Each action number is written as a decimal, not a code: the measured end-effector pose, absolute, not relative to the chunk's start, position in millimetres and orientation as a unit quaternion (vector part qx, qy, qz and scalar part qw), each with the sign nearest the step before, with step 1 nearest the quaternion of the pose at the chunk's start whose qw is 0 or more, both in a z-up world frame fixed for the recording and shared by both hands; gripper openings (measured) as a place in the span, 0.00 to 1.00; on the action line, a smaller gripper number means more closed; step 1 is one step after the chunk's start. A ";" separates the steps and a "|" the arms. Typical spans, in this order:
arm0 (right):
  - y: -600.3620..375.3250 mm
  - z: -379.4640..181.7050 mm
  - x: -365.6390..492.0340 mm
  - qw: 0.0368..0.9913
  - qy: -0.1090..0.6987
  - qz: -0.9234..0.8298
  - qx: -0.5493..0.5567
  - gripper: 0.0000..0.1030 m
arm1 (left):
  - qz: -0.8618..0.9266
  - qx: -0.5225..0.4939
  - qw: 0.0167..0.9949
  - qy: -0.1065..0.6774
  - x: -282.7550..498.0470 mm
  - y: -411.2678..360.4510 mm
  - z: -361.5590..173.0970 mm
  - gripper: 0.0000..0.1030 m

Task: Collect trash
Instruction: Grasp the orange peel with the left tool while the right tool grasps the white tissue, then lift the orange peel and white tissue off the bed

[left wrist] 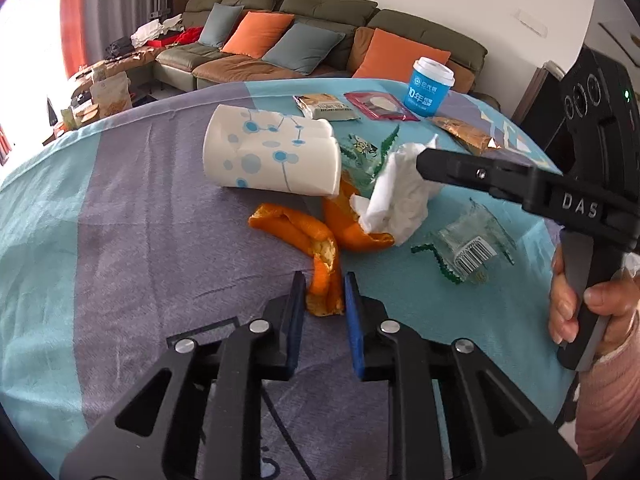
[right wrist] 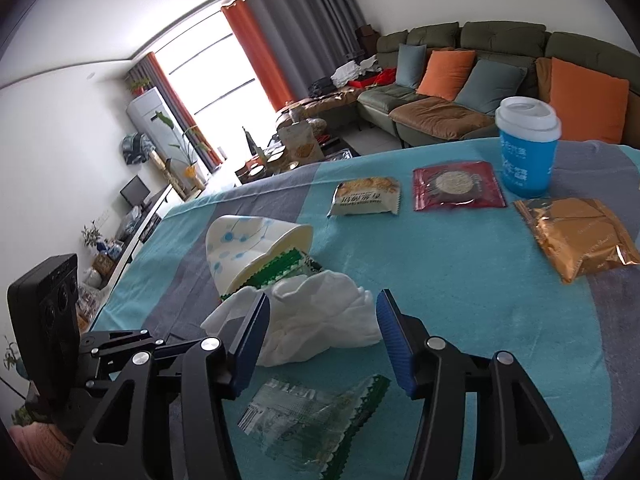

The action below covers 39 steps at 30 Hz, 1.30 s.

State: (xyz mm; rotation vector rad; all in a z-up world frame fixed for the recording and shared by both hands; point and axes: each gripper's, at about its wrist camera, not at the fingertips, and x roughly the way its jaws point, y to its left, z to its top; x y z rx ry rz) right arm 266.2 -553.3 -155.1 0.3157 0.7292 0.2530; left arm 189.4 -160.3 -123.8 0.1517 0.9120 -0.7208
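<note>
While the left wrist view looks down the left hand-held gripper [left wrist: 323, 289], its blue pads sit close on either side of the near tip of the orange peel [left wrist: 320, 248], which lies on the striped cloth of the worktop [left wrist: 120, 220]; the jaws appear narrowed onto the peel, so it reads as grasping it or all but so. At about eleven o'clock from the peel a dotted paper cup [left wrist: 272, 152] lies on its side. At one o'clock a crumpled white tissue [left wrist: 400, 196] rests against the peel's far end, with the right hand-held gripper [left wrist: 428, 164] reaching into it. A clear torn wrapper [left wrist: 468, 248] lies at three o'clock, and a blue lidded cup [left wrist: 430, 88] stands far back.

Seen from the right wrist view, the right hand-held gripper [right wrist: 324, 336] stands released, its pads on either side of the tissue [right wrist: 320, 320] without pressing it. The tipped paper cup [right wrist: 256, 252] lies at eleven o'clock, the clear wrapper [right wrist: 316, 412] below at six. Sealed snack packets [right wrist: 366, 196] lie toward twelve and two o'clock, beside the blue cup [right wrist: 528, 148].

The step in hand looks like picking up two scraps at once. Next, the right jaws need to clench on the tissue, then both hands must lift clear and find a bin, which neither view shows.
</note>
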 end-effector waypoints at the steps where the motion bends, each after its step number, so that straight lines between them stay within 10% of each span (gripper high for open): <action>1: -552.2 -155.4 266.1 0.914 0.355 0.124 0.152 0.49 | -0.340 0.071 0.834 0.429 190.2 -161.1 -123.5 0.18; 10: -542.5 -151.2 261.1 0.914 0.357 0.139 0.132 0.05 | -0.336 0.058 0.844 0.414 180.7 -140.6 -115.3 0.14; 18: -541.7 -140.6 250.8 0.920 0.341 0.142 0.132 0.03 | -0.325 0.033 0.860 0.391 168.3 -101.2 -99.1 0.12; 20: -547.0 -139.5 250.9 0.922 0.339 0.126 0.136 0.07 | -0.319 0.031 0.865 0.387 165.8 -93.3 -96.1 0.12; 22: -557.5 -142.1 254.9 0.919 0.343 0.112 0.160 0.44 | -0.317 0.024 0.867 0.384 162.8 -82.8 -93.6 0.12; 28: -561.4 -155.4 270.7 0.905 0.369 0.120 0.176 0.50 | -0.303 0.012 0.872 0.384 157.8 -61.1 -92.4 0.12; 33: -558.6 -162.8 270.3 0.896 0.381 0.140 0.182 0.04 | -0.293 0.003 0.875 0.385 153.2 -48.4 -92.2 0.12; 39: -551.0 -144.4 252.2 0.908 0.351 0.159 0.166 0.02 | -0.280 -0.007 0.881 0.381 149.0 -29.4 -90.2 0.12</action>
